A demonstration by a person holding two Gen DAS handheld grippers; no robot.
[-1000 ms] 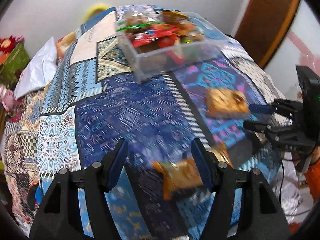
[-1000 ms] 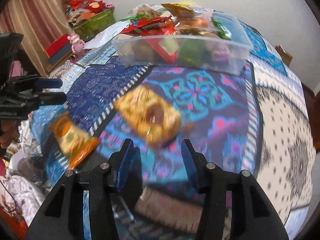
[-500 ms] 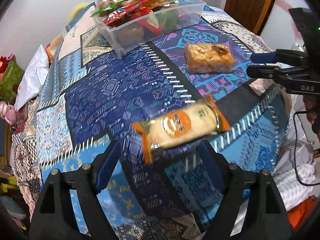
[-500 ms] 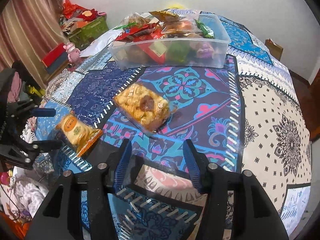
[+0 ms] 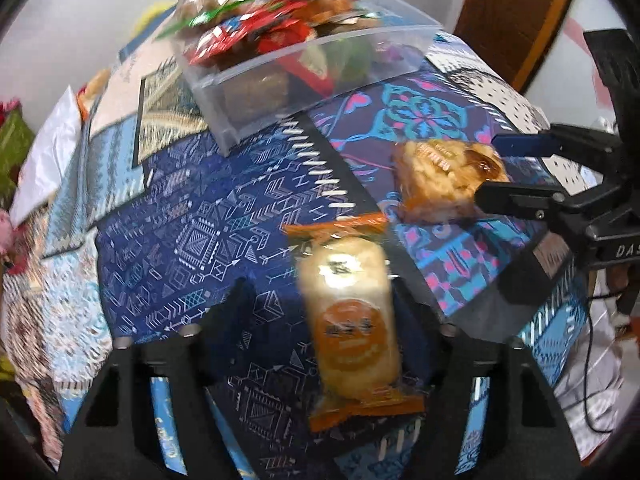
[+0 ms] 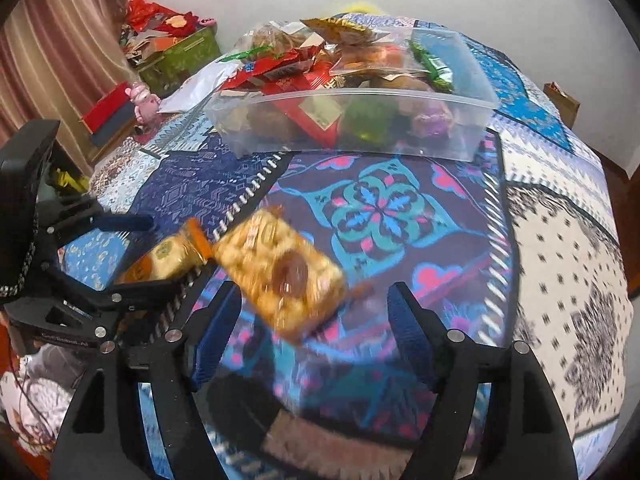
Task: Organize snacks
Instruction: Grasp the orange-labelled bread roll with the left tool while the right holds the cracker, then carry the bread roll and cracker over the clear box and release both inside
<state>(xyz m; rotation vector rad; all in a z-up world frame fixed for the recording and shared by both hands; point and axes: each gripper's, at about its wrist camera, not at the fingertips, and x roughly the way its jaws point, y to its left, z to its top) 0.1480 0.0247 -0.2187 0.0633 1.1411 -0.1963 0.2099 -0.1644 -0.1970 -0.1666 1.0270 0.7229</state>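
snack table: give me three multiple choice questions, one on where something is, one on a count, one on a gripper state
1. Where is the orange-wrapped cake?
A. in the clear bin
B. on the cloth between the left gripper's fingers
C. on the floor

2. How many snacks lie loose on the cloth outside the clear bin?
A. two
B. four
C. none

3. The right gripper is:
A. shut on a snack
B. open
C. out of view

Key: 1 B, the left gripper straddles it; 2 A, the cake and the yellow crispy bar; 3 B, its fingers stand wide apart around the bar.
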